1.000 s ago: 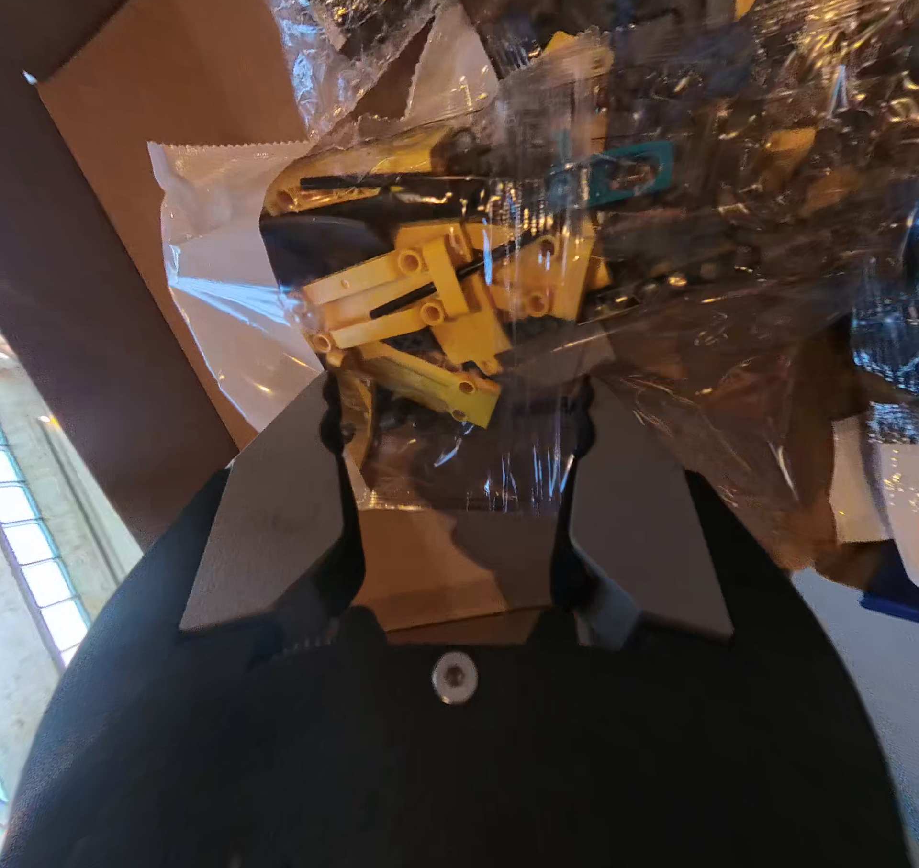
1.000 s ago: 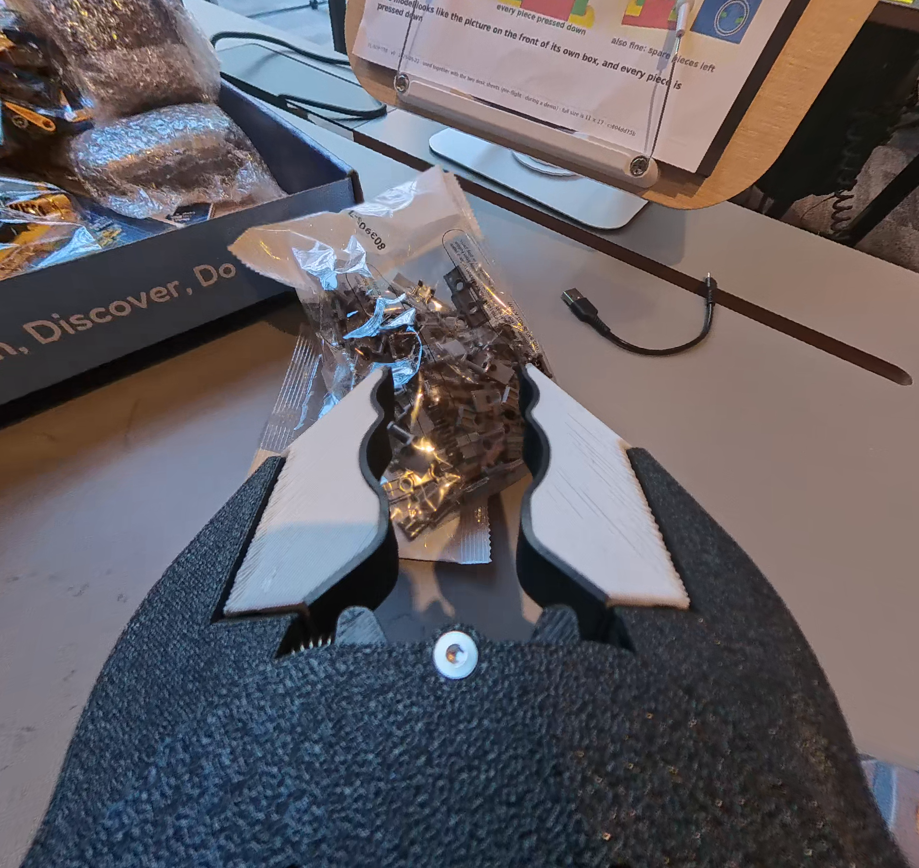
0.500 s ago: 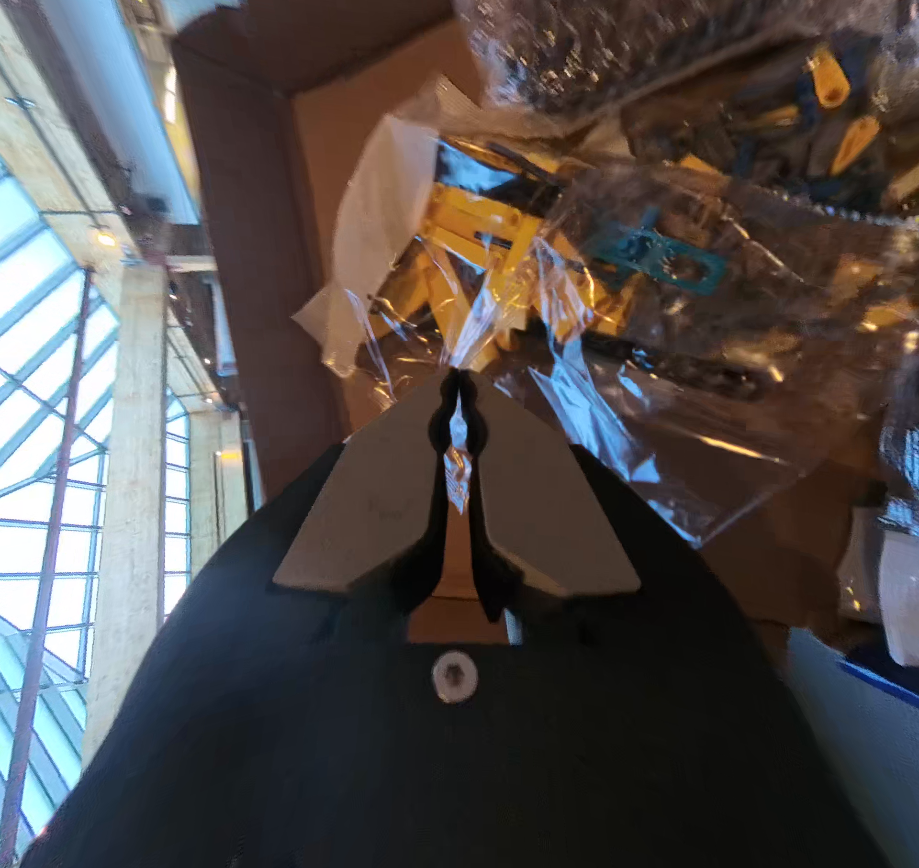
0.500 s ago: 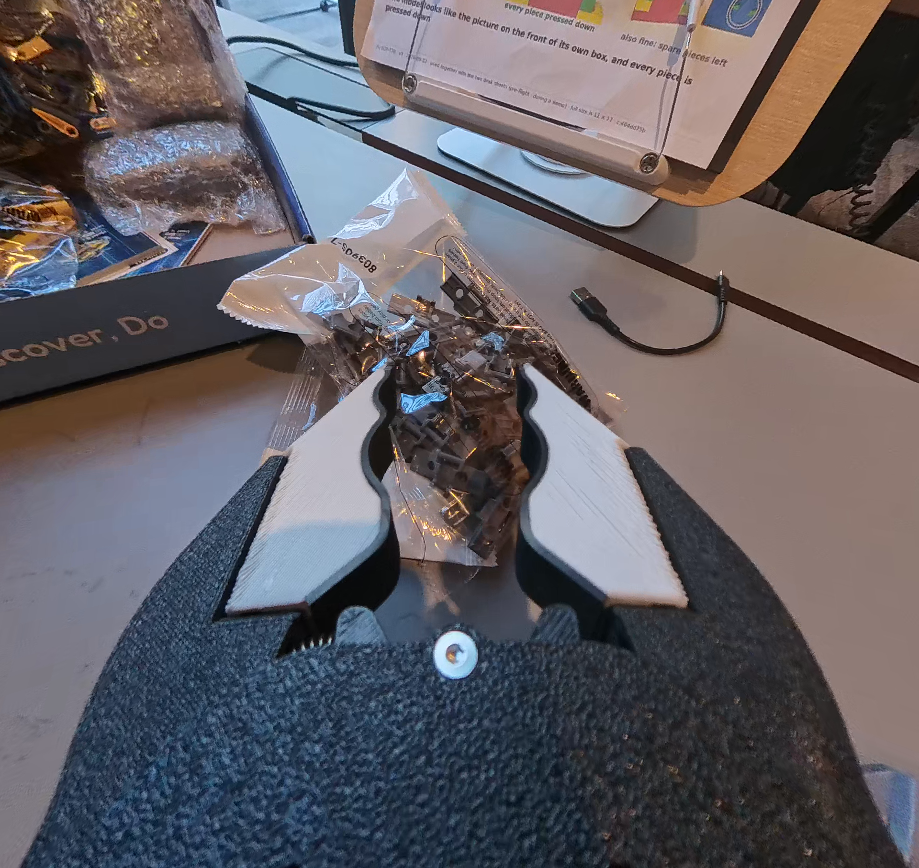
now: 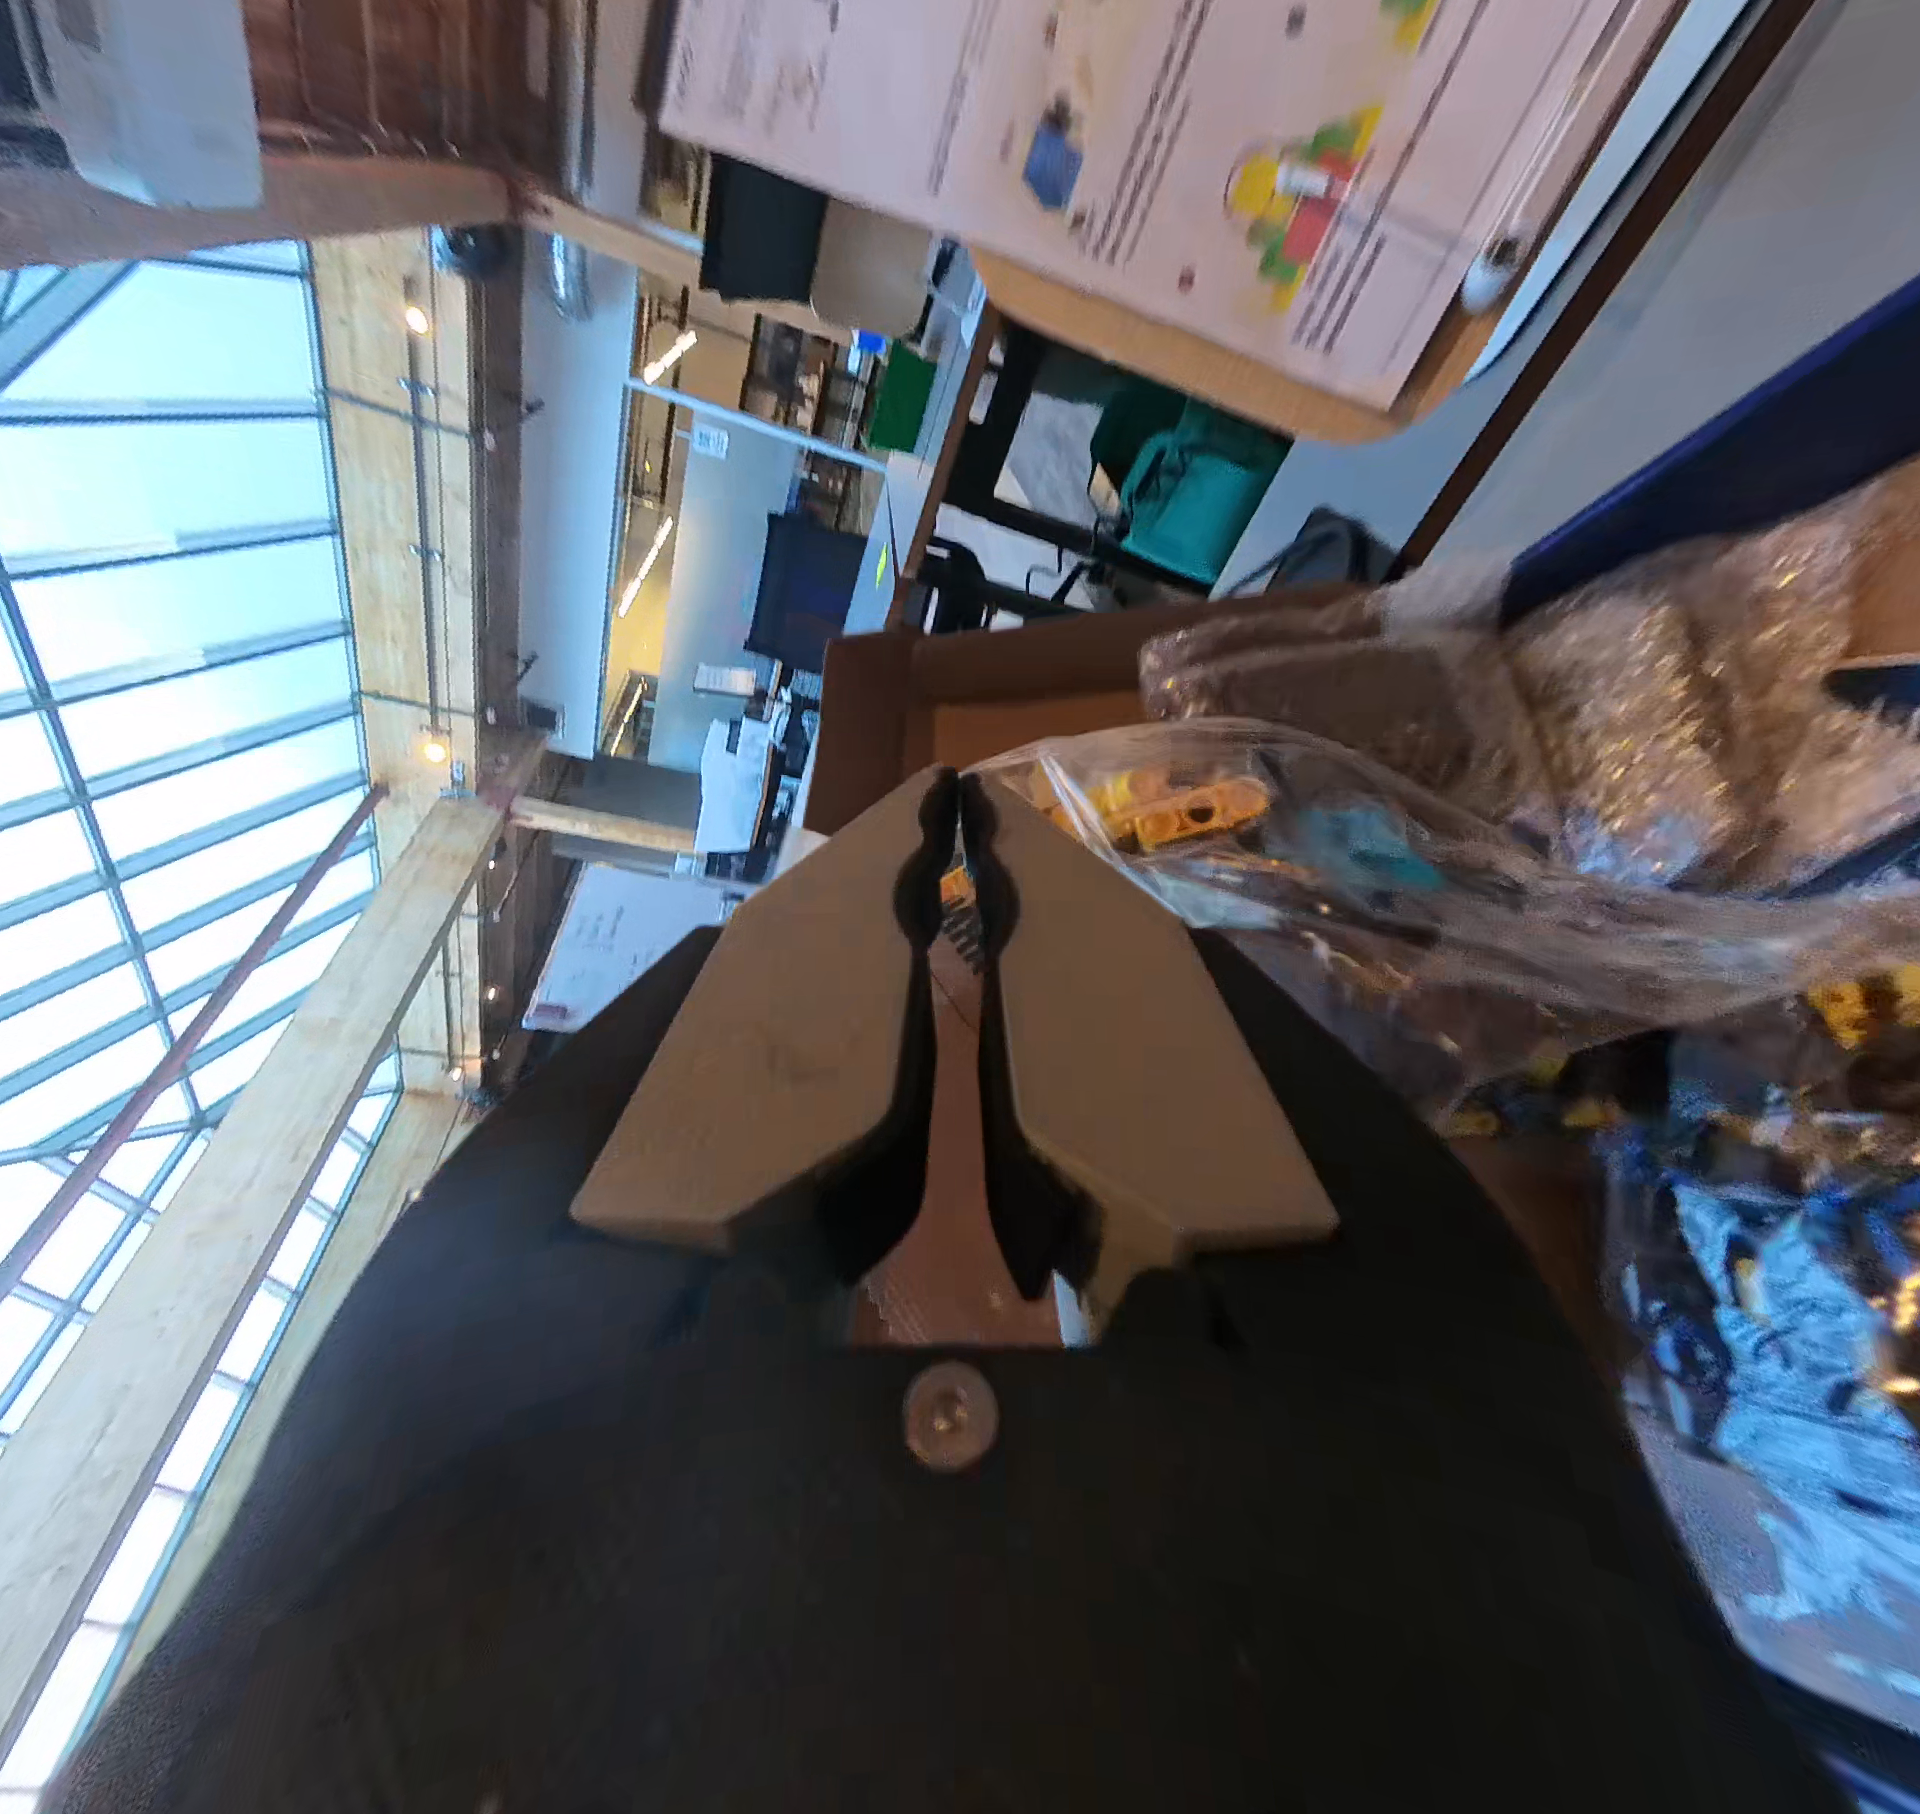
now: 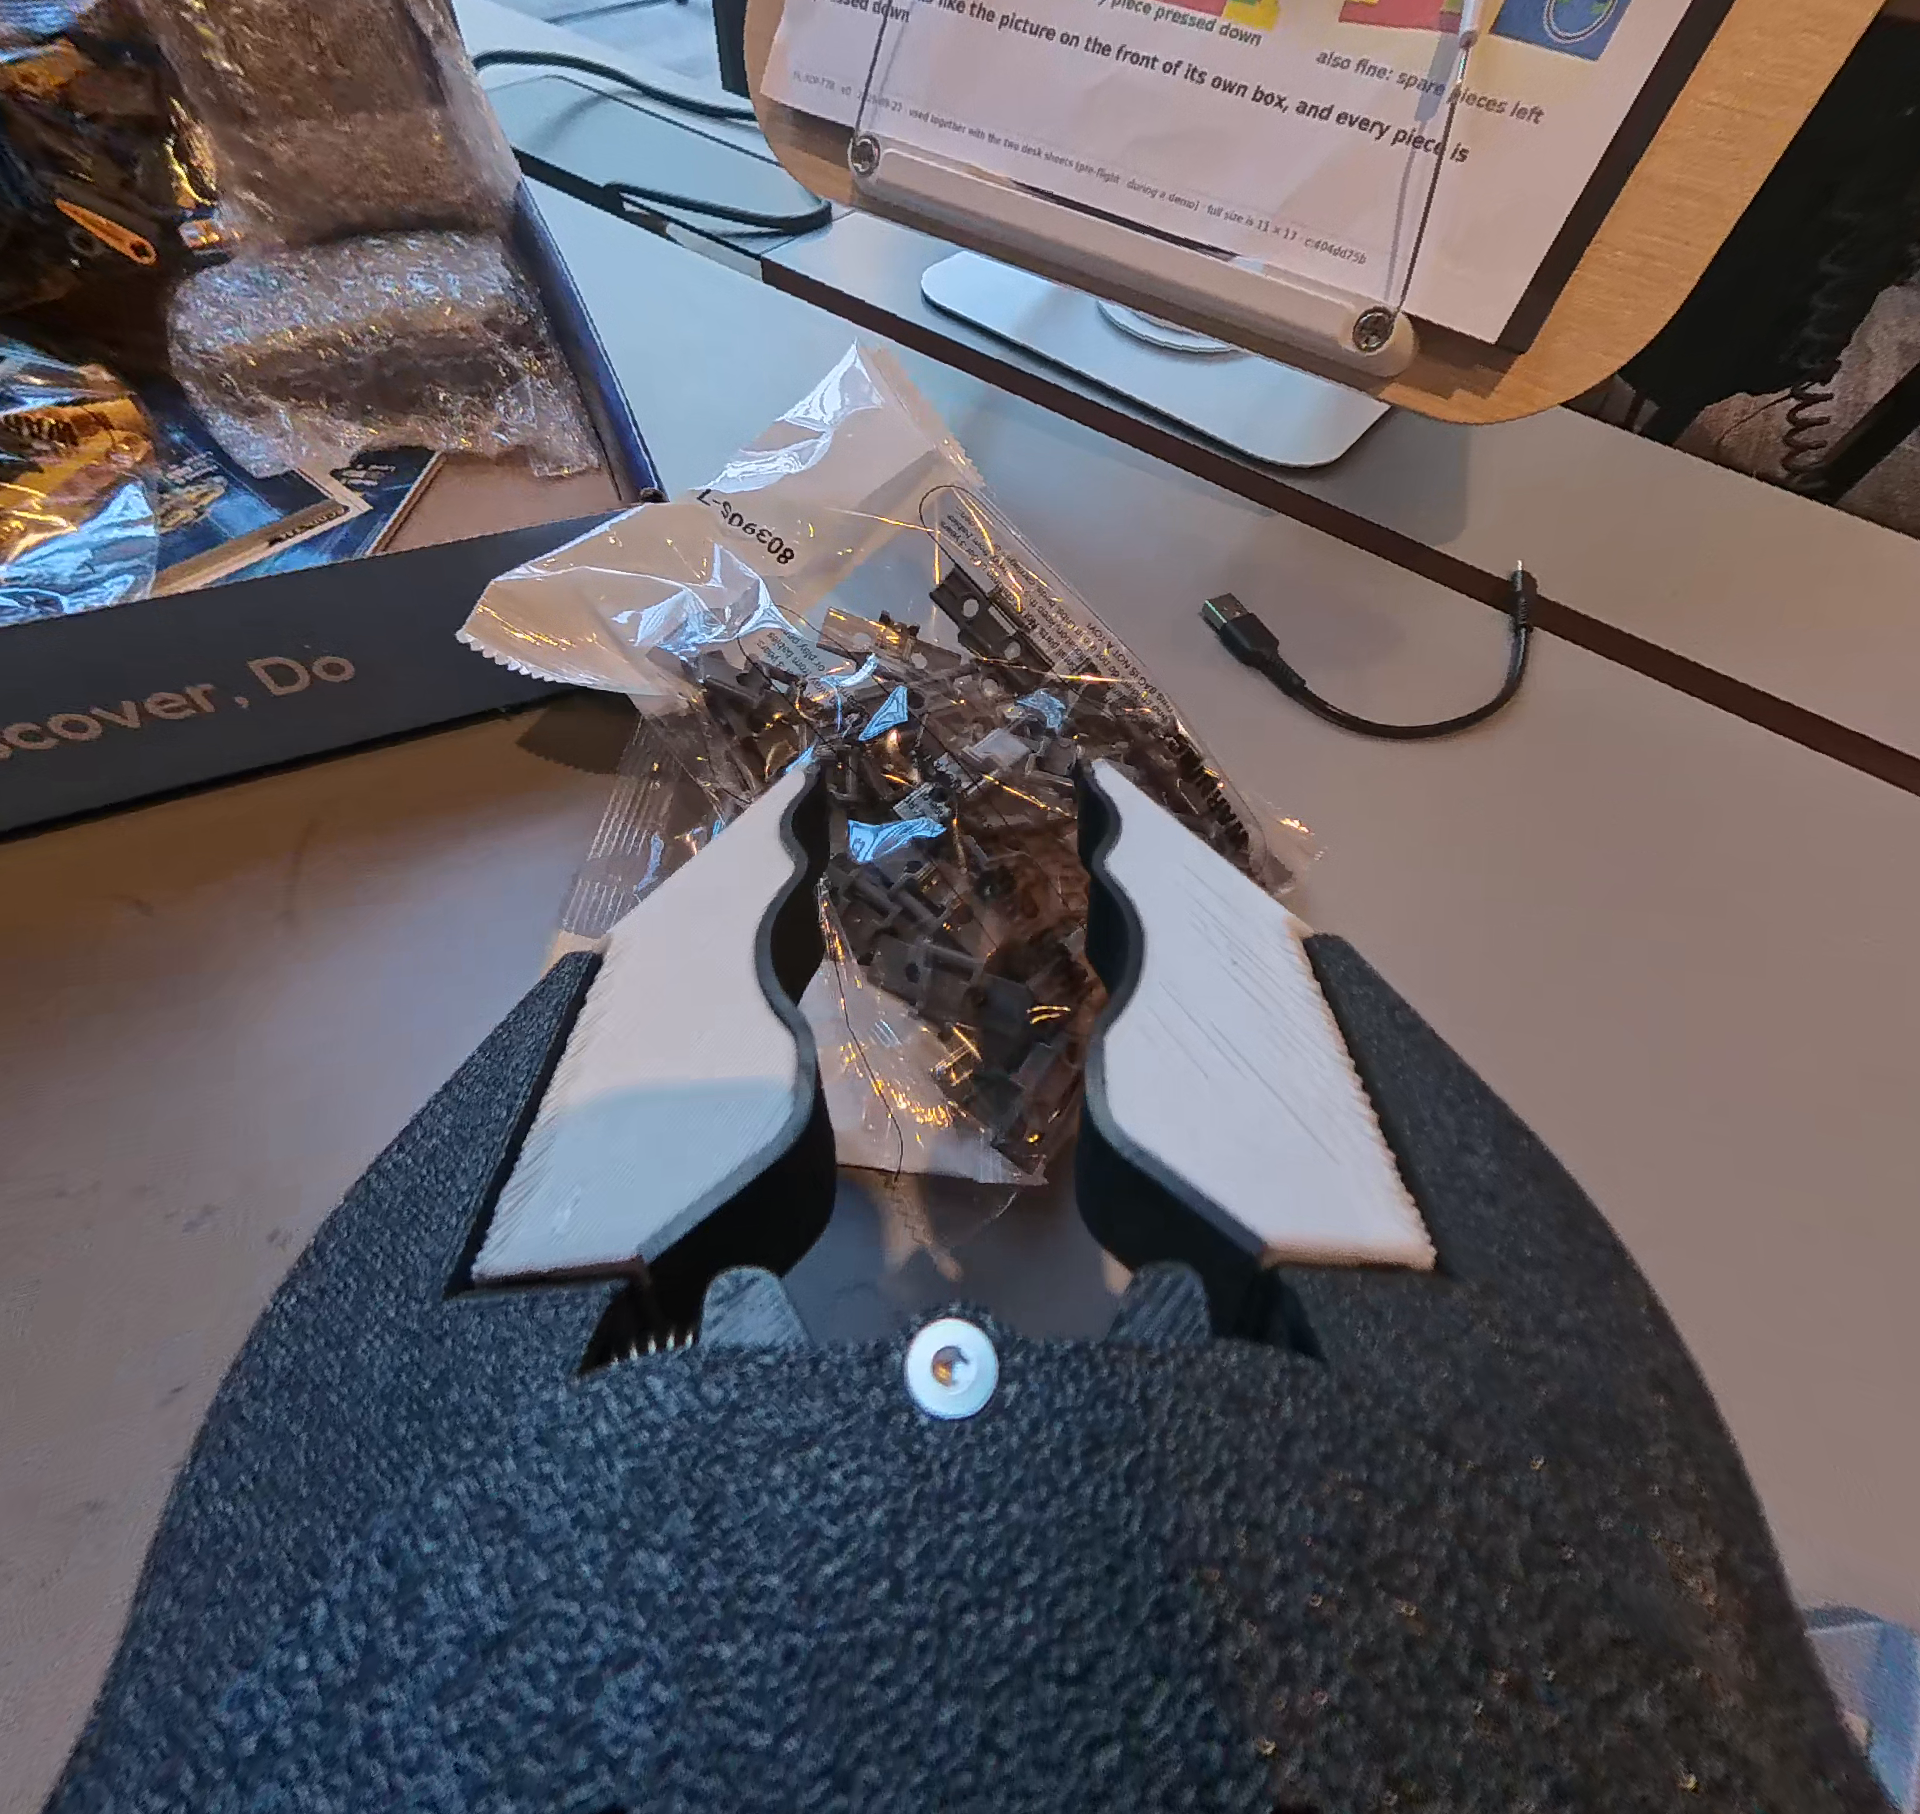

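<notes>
Grey table (image 6: 1558, 985), pretty scuffed. Sitting on it: a clear bag of dark grey pieces (image 6: 935, 829) mid-frame, dark open box (image 6: 260, 684) upper left, short black USB cable (image 6: 1382, 694) right, silver stand base (image 6: 1143, 393) up top.

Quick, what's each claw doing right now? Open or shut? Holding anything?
Left gripper: shut on the edge of the clear bag of yellow pieces.
Right gripper: open, around the clear bag of grey pieces on the table.

We see a short black USB cable (image 6: 1382, 684) lying on the grey table (image 6: 1558, 933), a printed sheet on a wooden stand (image 6: 1683, 237) behind it, and a dark box (image 6: 208, 694) at left.
</notes>
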### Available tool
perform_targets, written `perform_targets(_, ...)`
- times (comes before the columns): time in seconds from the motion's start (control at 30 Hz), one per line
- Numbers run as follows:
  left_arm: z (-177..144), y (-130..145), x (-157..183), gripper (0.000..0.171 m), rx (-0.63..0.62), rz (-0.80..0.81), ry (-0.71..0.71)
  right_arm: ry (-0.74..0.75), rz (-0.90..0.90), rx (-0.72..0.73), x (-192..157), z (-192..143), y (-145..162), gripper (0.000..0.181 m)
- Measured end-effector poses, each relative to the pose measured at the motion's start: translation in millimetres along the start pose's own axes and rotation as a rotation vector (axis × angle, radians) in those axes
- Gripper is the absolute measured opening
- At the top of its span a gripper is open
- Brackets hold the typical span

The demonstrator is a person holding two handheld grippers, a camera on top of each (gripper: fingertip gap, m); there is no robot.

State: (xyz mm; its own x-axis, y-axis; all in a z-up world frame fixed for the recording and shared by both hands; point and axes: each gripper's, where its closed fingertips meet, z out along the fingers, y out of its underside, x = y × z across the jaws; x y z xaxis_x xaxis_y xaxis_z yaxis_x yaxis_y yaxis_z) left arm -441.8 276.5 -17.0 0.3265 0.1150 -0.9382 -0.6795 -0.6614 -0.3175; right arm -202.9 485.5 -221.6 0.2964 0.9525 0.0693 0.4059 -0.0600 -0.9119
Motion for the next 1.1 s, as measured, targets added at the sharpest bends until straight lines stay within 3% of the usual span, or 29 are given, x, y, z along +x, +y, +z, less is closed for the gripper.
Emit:
perform_targets(0.2,-25.8,-57.3,7.6,0.000,0.160,-0.096,0.030,0.000,0.024,0.003,3.3,0.3,1.3,0.047)
perform_targets(0.3,-33.0,-90.8,22.5,0.000,0.261,-0.243,0.110,-0.006,0.030,0.007,1.8,0.9,0.5,0.047)
perform_targets(0.43,-35.0,-144.2,85.8,0.000,0.348,-0.360,0.284,0.004,0.012,0.021,0.5,-0.4,-3.0,0.047)
perform_targets(0.57,-36.2,-177.3,190.1,0.000,0.341,-0.426,0.567,0.034,0.004,0.027,6.7,-1.9,-2.8,0.047)
perform_targets(0.63,-46.2,-181.4,222.7,0.001,0.340,-0.494,0.670,0.057,0.004,0.031,12.4,-3.5,-2.2,0.047)
perform_targets(0.7,-59.3,-178.5,235.3,0.020,0.340,-0.519,0.725,0.077,0.007,0.043,17.2,-5.9,-3.0,0.047)
perform_targets(0.8,-66.7,-165.1,226.0,0.032,0.348,-0.523,0.668,0.099,0.010,0.070,20.0,-8.8,-5.6,0.046)
perform_targets(1.1,-54.0,-122.3,184.9,0.038,0.343,-0.709,0.612,0.125,-0.059,0.090,7.9,-4.6,-7.1,0.045)
